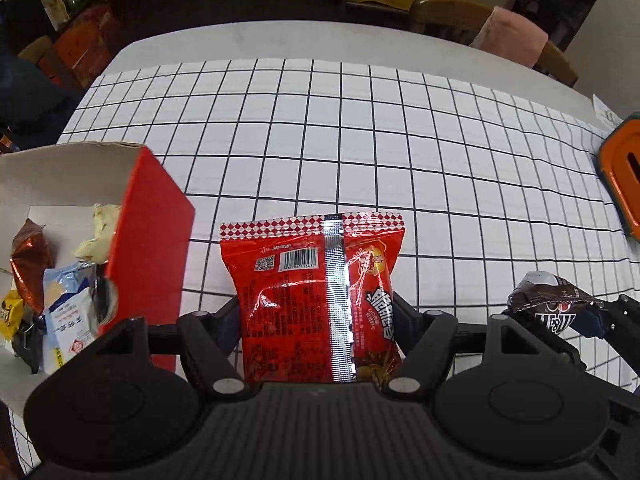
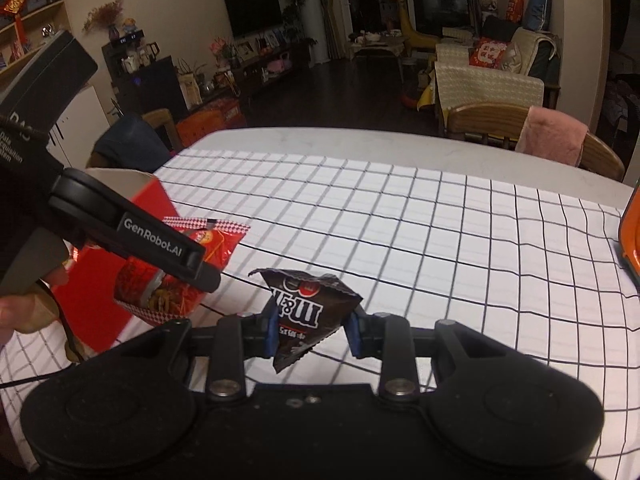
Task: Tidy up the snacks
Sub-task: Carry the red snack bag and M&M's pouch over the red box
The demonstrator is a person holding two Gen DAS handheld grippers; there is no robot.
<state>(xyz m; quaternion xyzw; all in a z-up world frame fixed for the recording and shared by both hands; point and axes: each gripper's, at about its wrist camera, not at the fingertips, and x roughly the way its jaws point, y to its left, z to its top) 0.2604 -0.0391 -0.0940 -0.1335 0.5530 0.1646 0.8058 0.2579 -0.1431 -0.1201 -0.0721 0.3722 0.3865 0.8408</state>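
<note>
The red snack packet [image 1: 316, 300] stands upright between the fingers of the left gripper [image 1: 318, 312] in the lower middle of the left wrist view, its back side with barcode and silver seam facing the camera. Both fingers press on its lower sides, so the jaws are clamped on it at a wide spread, and its checkered top edge rises well above the fingertips. In the right wrist view the same packet [image 2: 180, 268] hangs at left centre, gripped below a black gripper body marked with white lettering, held by a hand [image 2: 24, 304] at the left edge.

The brown candy packet [image 2: 310, 312] sits between the blue pads [image 2: 272, 330] of the right gripper [image 2: 312, 330], low in the middle of that view. The jaws are clenched on its lower half; its crumpled top sticks up and tilts toward the right. From the left wrist view this packet [image 1: 552, 300] appears at the lower right, above the cloth.

At the left of the left wrist view stands an open red box [image 1: 156, 216] with white inside walls, holding several small packets [image 1: 64, 300]. It is just beside the red snack packet. Beneath everything lies a white tablecloth [image 1: 360, 140] with a black grid. An orange-rimmed container [image 1: 624, 172] sits at the right edge. A wooden chair [image 2: 500, 124] with a pink cloth stands past the far table edge.
</note>
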